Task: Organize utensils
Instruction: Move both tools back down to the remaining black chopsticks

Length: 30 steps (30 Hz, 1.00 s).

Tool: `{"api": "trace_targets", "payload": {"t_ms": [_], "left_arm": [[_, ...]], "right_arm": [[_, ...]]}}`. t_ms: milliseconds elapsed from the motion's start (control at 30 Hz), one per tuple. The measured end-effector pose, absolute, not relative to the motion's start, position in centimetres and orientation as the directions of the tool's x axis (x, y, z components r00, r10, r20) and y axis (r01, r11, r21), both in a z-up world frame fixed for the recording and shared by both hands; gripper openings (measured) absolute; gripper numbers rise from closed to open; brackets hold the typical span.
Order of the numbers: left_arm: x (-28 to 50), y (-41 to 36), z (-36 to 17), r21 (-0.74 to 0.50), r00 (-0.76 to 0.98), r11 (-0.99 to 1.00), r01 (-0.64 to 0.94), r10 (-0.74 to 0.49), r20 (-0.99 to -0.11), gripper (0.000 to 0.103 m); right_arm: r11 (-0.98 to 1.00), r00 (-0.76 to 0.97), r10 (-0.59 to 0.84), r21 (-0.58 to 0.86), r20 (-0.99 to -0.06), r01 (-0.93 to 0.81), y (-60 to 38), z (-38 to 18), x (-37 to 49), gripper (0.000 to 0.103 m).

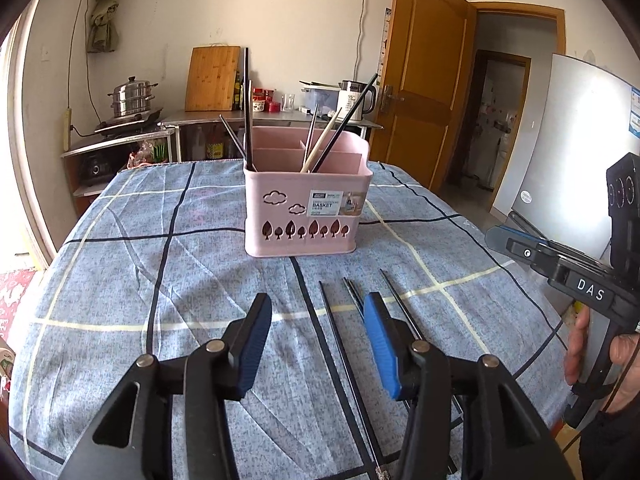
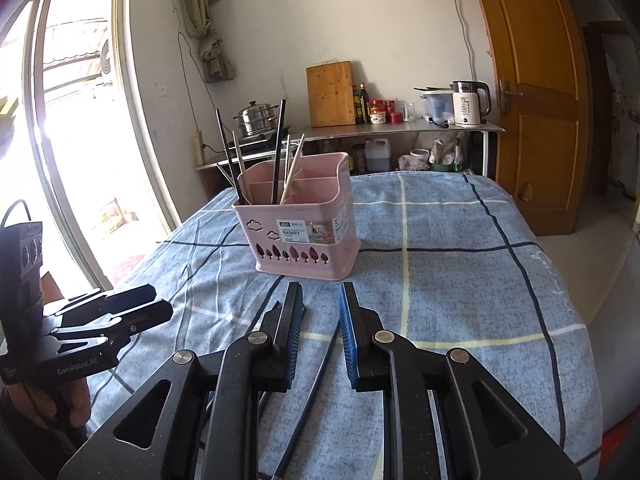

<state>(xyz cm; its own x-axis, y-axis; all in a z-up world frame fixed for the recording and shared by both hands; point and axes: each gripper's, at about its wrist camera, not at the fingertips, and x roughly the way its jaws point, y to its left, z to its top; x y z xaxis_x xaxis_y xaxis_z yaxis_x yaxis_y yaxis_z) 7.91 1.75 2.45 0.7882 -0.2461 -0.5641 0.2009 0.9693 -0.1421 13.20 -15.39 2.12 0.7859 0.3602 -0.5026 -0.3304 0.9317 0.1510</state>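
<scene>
- Nearest you, the left gripper [image 1: 318,328] hangs low over the table [image 1: 120,280], its fingers spread wide and holding nothing.
- Right beside it, your right gripper [image 2: 320,320] has its fingers apart too, a narrower gap, nothing between them; one dark chopstick runs along the cloth under that gap.
- On the checked cloth below both tools lie the loose black chopsticks [image 1: 340,344], several of them roughly side by side, pointing away from you toward the basket.
- So you're on the pick-up step, by the look of it: choose one stick, bring the fingers down astride it and close across its thin shaft. They lie close together, so watch you don't catch two.
- Further out, mid-table, stands the pink basket [image 1: 306,208], upright, with dividers inside.
- Chopsticks already lean in it: dark ones at the left end, pale and dark ones nearer the middle. That's your drop target.
</scene>
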Motion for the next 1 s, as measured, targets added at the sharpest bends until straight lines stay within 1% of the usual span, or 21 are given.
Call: {"api": "trace_targets", "payload": {"t_ms": [67, 133, 467, 700, 900, 967, 1000], "left_arm": [[7.9, 1.8, 1.9, -0.15, 0.777, 0.967, 0.204, -0.253, -0.576, 0.054], [8.2, 1.7, 1.4, -0.158, 0.76, 0.966, 0.206, -0.26, -0.595, 0.06], [9.2, 1.3, -0.9, -0.152, 0.705, 0.973, 0.177, -0.232, -0.67, 0.06], [9.6, 0.7, -1.7, -0.17, 0.677, 0.967, 0.191, -0.255, -0.691, 0.06], [10.5, -0.1, -2.2, -0.149, 0.663, 0.97, 0.191, -0.24, -0.71, 0.06], [10.9, -0.3, -2.3, -0.152, 0.653, 0.969, 0.193, -0.242, -0.717, 0.058], [11.2, -0.3, -2.3, -0.155, 0.649, 0.968, 0.196, -0.247, -0.72, 0.054]], "right_arm": [[0.93, 0.773, 0.364, 0.164, -0.519, -0.328, -15.4, 1.7, 13.3, 0.019], [0.928, 0.76, 0.369, 0.173, -0.535, -0.329, -15.4, 1.3, 13.5, 0.019], [0.922, 0.72, 0.381, 0.176, -0.58, -0.346, -14.5, -0.4, 14.1, 0.019], [0.92, 0.699, 0.383, 0.183, -0.604, -0.346, -14.4, -1.3, 14.4, 0.019], [0.923, 0.678, 0.374, 0.179, -0.633, -0.341, -14.0, -2.0, 14.9, 0.019], [0.924, 0.67, 0.37, 0.179, -0.644, -0.338, -13.9, -2.3, 15.2, 0.019], [0.924, 0.665, 0.368, 0.18, -0.65, -0.337, -13.8, -2.5, 15.3, 0.019]]}}
